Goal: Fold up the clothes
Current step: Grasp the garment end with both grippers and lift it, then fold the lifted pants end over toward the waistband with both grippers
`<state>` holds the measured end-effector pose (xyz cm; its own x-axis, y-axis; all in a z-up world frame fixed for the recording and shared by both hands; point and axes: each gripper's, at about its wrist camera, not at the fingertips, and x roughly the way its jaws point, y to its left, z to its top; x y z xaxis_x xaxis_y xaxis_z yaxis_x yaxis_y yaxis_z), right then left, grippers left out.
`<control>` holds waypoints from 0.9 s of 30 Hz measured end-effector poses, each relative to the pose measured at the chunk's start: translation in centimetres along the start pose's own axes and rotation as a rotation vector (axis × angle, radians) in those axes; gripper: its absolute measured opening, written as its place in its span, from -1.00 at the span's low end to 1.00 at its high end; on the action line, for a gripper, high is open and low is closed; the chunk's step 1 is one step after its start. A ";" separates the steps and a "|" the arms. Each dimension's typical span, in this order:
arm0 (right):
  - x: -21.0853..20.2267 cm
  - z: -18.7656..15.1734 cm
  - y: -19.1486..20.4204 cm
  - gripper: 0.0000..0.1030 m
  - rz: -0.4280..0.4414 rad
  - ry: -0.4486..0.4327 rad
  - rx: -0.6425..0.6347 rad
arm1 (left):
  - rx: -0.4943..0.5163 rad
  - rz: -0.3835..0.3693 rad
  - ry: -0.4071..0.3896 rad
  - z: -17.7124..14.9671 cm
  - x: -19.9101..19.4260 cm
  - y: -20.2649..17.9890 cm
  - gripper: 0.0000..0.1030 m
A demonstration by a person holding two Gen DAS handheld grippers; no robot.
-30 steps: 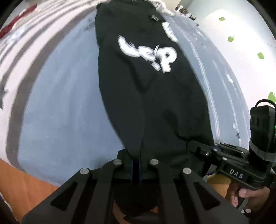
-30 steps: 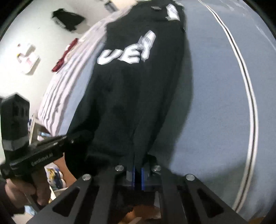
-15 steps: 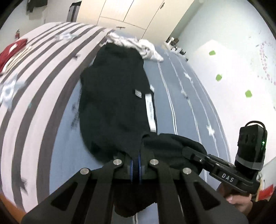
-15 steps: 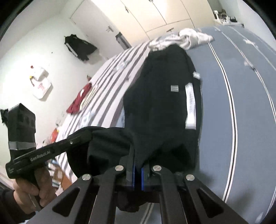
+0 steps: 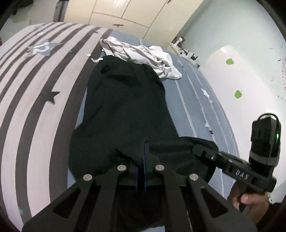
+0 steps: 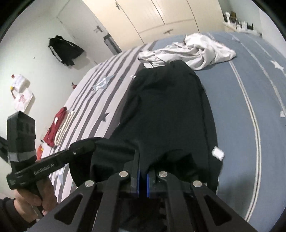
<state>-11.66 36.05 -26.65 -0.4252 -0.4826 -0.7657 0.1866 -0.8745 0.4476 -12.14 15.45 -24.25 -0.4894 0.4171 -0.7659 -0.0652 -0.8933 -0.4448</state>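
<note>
A black garment (image 5: 125, 107) lies lengthwise on the bed, its near part lifted and doubled over the rest. My left gripper (image 5: 145, 142) is shut on the near edge of the cloth. My right gripper (image 6: 139, 153) is shut on the same edge beside it, and its tip (image 5: 198, 149) shows pinching the fabric in the left wrist view. The left gripper (image 6: 84, 146) appears at the left of the right wrist view, a hand (image 6: 34, 201) on its grip. A white label (image 6: 217, 152) sticks out at the garment's right edge. The printed lettering is hidden.
A crumpled white garment (image 5: 143, 53) lies just past the black one's far end. The bed (image 5: 32, 92) is grey-and-white striped on the left, blue (image 6: 246, 92) on the right. Folded red and cream clothes (image 6: 57, 125) sit at its left edge. Wardrobe doors (image 5: 125, 16) stand behind.
Both grippers carried the near edge of the black garment up and forward over the rest. The white lettering and labels that faced up are now covered, and the far wardrobe has come into view.
</note>
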 end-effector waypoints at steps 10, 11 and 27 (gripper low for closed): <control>6.9 5.0 -2.9 -0.91 0.008 0.093 -0.037 | -0.065 0.041 0.057 4.2 6.6 3.3 -0.95; 7.2 5.5 -3.2 -0.91 0.005 0.093 -0.035 | -0.071 0.042 0.050 4.8 6.9 3.4 -0.95; 11.7 7.7 -7.7 -0.06 0.034 0.191 0.042 | -0.156 0.035 0.115 7.1 10.6 6.5 -0.25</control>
<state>-24.88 37.54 -35.47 -0.2432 -0.5152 -0.8218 0.1595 -0.8570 0.4901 -23.91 12.88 -31.98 -0.3862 0.4105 -0.8261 0.0902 -0.8744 -0.4767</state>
